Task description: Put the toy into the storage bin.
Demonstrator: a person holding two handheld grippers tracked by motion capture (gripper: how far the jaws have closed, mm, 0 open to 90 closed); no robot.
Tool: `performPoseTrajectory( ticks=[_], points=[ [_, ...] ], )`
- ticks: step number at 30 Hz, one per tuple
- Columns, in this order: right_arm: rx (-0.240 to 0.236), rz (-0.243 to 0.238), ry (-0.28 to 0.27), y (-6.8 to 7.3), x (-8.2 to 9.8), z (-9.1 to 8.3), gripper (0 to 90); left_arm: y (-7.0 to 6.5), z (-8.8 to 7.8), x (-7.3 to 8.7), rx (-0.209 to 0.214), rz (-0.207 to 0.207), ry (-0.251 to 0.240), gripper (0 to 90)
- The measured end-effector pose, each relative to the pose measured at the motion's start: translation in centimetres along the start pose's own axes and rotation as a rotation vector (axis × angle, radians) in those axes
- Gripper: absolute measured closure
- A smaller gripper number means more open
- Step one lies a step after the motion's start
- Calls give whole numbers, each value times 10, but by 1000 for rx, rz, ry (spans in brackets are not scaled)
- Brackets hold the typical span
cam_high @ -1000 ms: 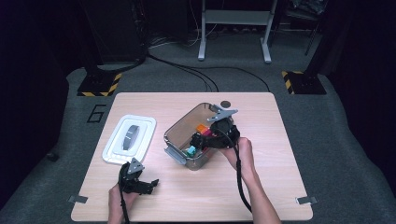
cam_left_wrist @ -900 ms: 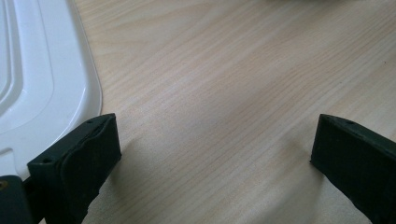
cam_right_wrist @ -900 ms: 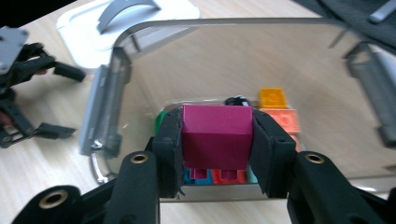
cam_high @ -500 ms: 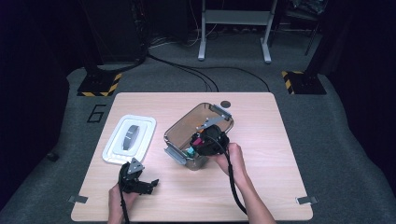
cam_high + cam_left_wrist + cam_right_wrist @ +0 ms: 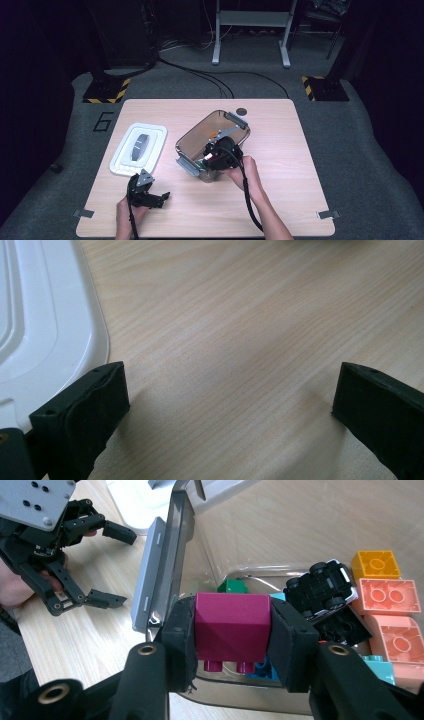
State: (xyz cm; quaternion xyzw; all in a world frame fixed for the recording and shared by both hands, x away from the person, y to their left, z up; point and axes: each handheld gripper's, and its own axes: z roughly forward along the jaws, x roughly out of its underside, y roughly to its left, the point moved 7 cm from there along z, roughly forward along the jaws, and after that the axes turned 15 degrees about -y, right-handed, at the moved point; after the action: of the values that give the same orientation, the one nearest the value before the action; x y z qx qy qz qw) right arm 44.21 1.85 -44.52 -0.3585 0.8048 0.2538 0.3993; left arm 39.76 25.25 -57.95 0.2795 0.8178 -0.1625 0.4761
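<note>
Item: magenta brick point(image 5: 232, 625), clamped in your right gripper point(image 5: 232, 630), long axis spanning the pads, studs pointing down, over the clear bin point(image 5: 165, 575). Left gripper point(image 5: 225, 410): jaws apart, empty.

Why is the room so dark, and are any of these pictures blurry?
High view: light falls on the table, the surroundings stay dark. Left gripper view: soft focus, faint shadows beside the jaws. Right gripper view: the magenta block is sharp, with glare on the clear box wall.

Large dark "6" point(image 5: 103, 121) marked on grey floor point(image 5: 60, 145), left of table point(image 5: 300, 200)
</note>
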Motion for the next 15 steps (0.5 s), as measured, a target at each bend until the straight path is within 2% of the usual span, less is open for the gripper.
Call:
performPoseTrajectory(
  ticks=[5, 10, 13, 15],
  points=[
    [8, 7, 6, 0, 1, -1, 422, 0, 0, 0, 1, 0, 1, 15],
    [45, -3, -19, -3, -2, -10, 218, 0, 0, 0, 1, 0, 1, 15],
    [64, -9, -46, -6, -4, -18, 144, 0, 0, 0, 1, 0, 1, 15],
    [83, -11, -62, -10, -5, -24, 134, 0, 0, 0, 1, 0, 0, 15]
  ],
)
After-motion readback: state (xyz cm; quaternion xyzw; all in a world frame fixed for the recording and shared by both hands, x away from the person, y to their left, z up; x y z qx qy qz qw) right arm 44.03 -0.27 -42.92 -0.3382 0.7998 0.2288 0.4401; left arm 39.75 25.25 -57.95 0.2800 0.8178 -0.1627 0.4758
